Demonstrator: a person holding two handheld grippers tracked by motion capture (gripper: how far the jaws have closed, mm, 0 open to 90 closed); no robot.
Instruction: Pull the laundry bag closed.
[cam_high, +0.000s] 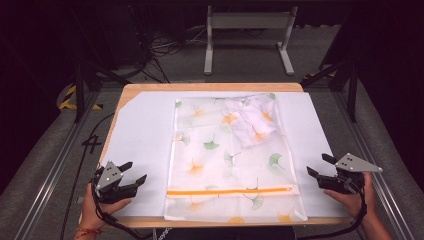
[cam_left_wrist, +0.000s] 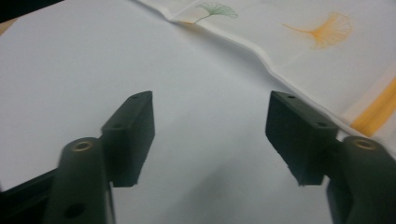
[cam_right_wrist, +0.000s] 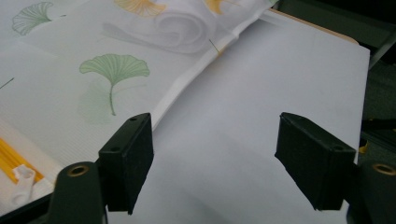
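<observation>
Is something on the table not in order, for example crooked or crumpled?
Yes. A small crumpled cloth lies bunched on the far right part of the flat leaf-print bag, which is otherwise smooth with its orange zipper straight. Nothing is spilled or torn.

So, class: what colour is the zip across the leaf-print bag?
Orange. The zip runs across the bag near its front edge, clearest in the high view.

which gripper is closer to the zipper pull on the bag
Right. The zipper pull lies at the orange zipper's right end, just left of the open right gripper. The open left gripper sits off the bag's opposite edge, across its whole width.
</observation>
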